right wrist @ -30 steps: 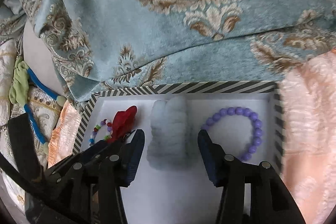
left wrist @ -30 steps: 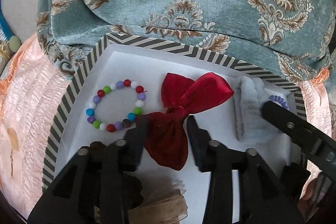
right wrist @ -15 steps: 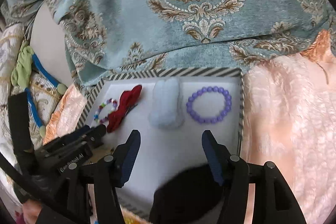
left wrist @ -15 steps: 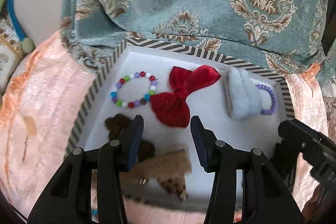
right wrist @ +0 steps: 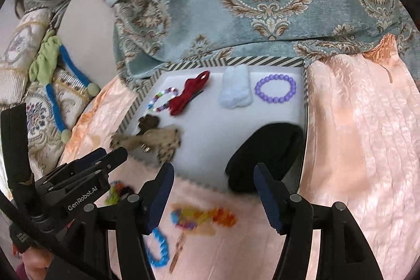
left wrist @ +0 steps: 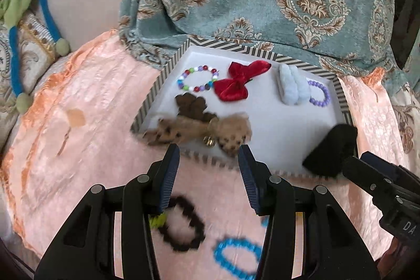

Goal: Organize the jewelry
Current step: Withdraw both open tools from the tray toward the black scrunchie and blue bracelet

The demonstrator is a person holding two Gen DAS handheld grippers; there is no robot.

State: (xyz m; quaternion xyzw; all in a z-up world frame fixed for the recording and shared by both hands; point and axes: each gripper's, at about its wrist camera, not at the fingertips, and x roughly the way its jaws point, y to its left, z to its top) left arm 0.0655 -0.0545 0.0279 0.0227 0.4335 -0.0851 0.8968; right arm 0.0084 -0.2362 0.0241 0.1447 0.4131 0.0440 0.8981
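Risk sits mostly at the near edge of the tray. Seen from the left wrist, the left hand-held gripper is spread with nothing between its jaws. Just beyond it, at 12 o'clock, the leopard bow straddles the tray's near rim, its left tip hanging out over the pink cloth. A careless sweep of the jaws could drag it off. A black hair tie and a blue bracelet lie loose on the cloth at 6 o'clock, partly under the jaws, blurred. A grab made blind could miss them or pinch the soft cloth instead. At 3 o'clock a black scrunchie rests in the tray's near corner beside the right hand-held gripper.

From the right wrist, that right hand-held gripper is also spread and empty, its jaws having just been opening. The scrunchie lies at 12 o'clock, touching the near rim, so it could roll out. At 9 o'clock the left hand-held gripper hovers close, and the 2 could collide when both reach for the loose beads at 6 o'clock. The purple bracelet looks settled in the tray.
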